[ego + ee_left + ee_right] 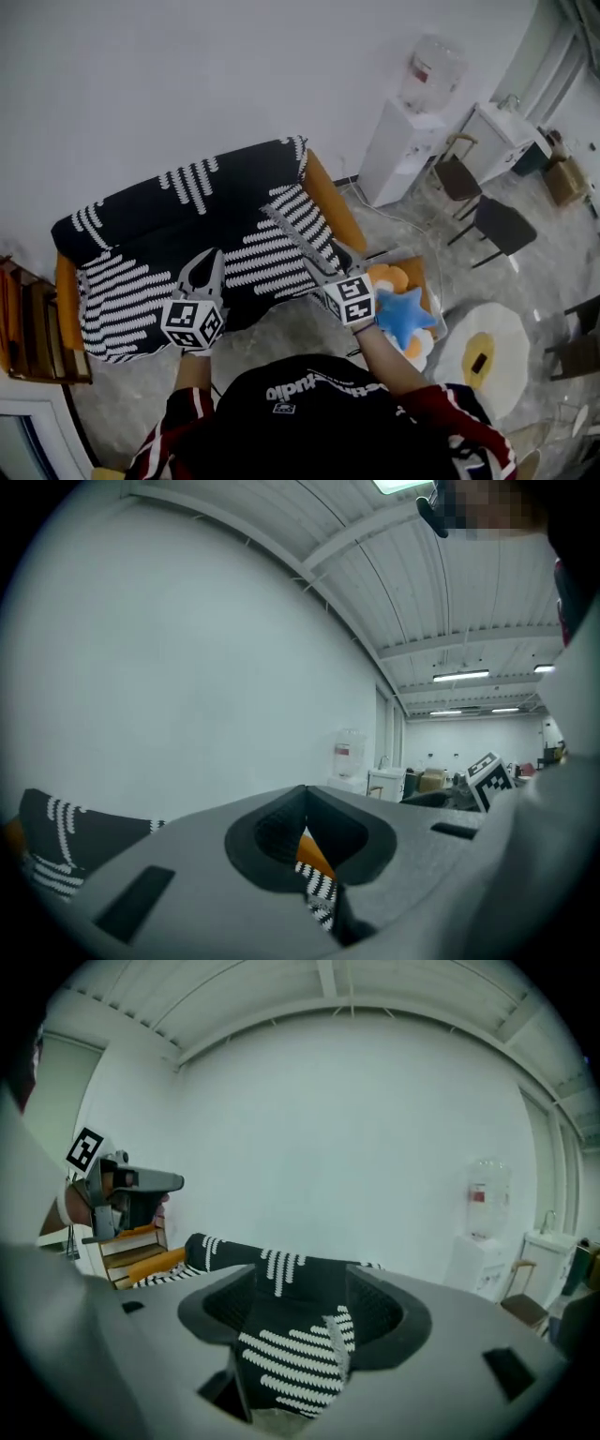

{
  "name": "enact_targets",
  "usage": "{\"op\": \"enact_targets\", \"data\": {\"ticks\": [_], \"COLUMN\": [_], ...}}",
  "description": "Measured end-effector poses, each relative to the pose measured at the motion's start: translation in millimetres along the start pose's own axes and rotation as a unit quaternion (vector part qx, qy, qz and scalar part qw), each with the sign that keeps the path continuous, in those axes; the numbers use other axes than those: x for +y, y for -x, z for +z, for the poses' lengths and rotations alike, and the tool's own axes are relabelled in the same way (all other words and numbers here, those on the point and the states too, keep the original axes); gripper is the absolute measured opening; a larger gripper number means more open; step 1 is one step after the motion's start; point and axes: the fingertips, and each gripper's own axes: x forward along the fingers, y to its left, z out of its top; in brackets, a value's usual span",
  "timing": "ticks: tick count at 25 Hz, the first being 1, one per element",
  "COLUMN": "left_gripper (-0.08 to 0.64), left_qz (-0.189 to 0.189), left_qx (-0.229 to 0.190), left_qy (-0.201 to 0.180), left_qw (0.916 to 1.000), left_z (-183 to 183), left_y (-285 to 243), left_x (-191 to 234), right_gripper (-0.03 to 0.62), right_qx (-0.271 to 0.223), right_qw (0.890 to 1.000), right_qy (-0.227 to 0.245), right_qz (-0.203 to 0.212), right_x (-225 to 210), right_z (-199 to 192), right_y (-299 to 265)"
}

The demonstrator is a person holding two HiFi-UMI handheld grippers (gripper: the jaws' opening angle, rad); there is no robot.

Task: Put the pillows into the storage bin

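A black pillow with white stripes [272,255] hangs in front of the striped sofa [187,211], stretched between my two grippers. My right gripper [323,274] grips its right end; in the right gripper view the pillow [291,1354] fills the space between the jaws of the right gripper [305,1312] and touches both pads. My left gripper [204,267] holds the left end, and in the left gripper view a thin striped edge [319,892] is pinched low in the nearly closed left gripper [306,841]. The orange storage bin [419,269] stands on the floor at the right, with a blue star pillow [401,314] and an orange and white pillow [387,278] in it.
The sofa has orange arms and stands against a white wall. A water dispenser [403,141], a small table and dark chairs [502,225] stand at the back right. A wooden shelf [23,328] is at the left, a round rug [487,352] beside the bin.
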Motion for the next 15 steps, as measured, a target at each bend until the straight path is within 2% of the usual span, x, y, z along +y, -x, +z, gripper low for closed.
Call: {"op": "enact_targets", "data": {"ticks": [3,6,10,15], "left_gripper": [0.003,0.003,0.003,0.003], "left_qz": [0.009,0.005,0.007,-0.008], "left_qx": [-0.009,-0.014,-0.024,-0.046], "left_qy": [-0.009,-0.01,-0.019,-0.019], "left_qw": [0.9999,0.9998,0.9995,0.9987], "left_z": [8.4,12.9,25.4,38.0], "left_y": [24.5,42.2,61.2,62.7], "left_x": [15.6,27.2,40.8,31.1], "right_gripper": [0.282,0.231,0.148,0.066], "right_qx": [-0.041,-0.081,-0.114,-0.146], "right_qw": [0.999,0.996,0.993,0.989], "right_qy": [-0.004,-0.015,-0.021,-0.021], "right_qz": [0.013,0.014,0.021,0.009], "right_x": [32.5,52.7,80.7,98.1], "right_z": [30.8,54.5,74.1,89.5], "right_y": [0.6,7.3,16.2,34.0]}}
